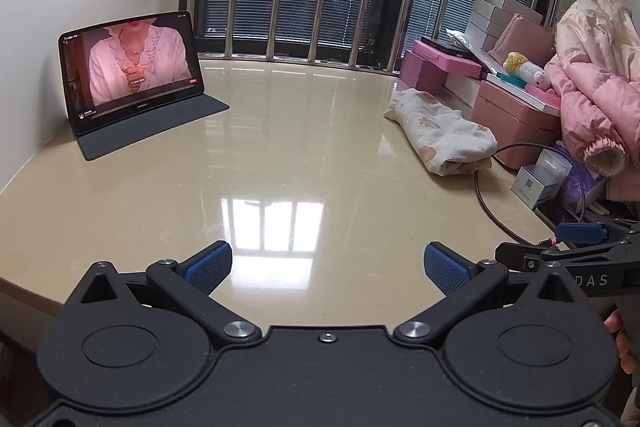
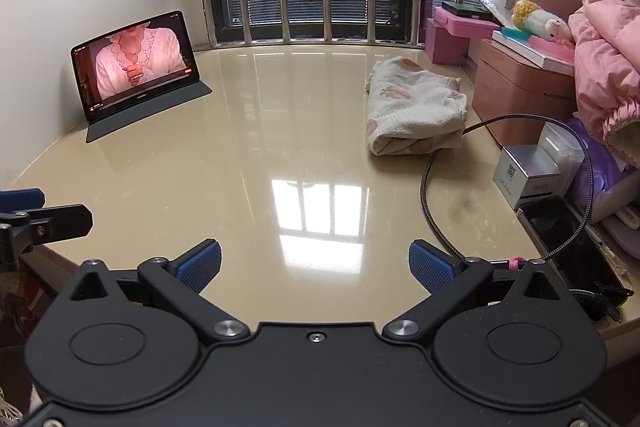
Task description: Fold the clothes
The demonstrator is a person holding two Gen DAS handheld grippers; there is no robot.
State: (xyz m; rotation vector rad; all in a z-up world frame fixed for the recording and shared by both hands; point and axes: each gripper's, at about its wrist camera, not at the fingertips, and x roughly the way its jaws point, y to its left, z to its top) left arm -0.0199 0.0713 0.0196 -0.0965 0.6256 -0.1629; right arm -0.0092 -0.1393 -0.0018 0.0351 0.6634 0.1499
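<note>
From the left wrist camera, the left gripper hangs low over the near edge of the glossy beige table, its blue pads spread wide with nothing between them. The folded floral garment lies well away on the table's right side, next to a pink storage box. A pink padded jacket is heaped on the clutter at the far right, one cuff drooping. A tablet stands propped at the back left, playing a video.

From the right wrist camera, the right gripper also hovers above the near table edge, jaws wide apart and holding nothing. The floral garment sits ahead and to the right, already a neat bundle, with a braided cable curling past its near corner. The pink jacket spills over the boxes at the right.

I'd judge one piece looks done and the hands are between garments; the next move likely means reaching right for the jacket and dragging it onto the bare middle of the table, clear of the cable
</note>
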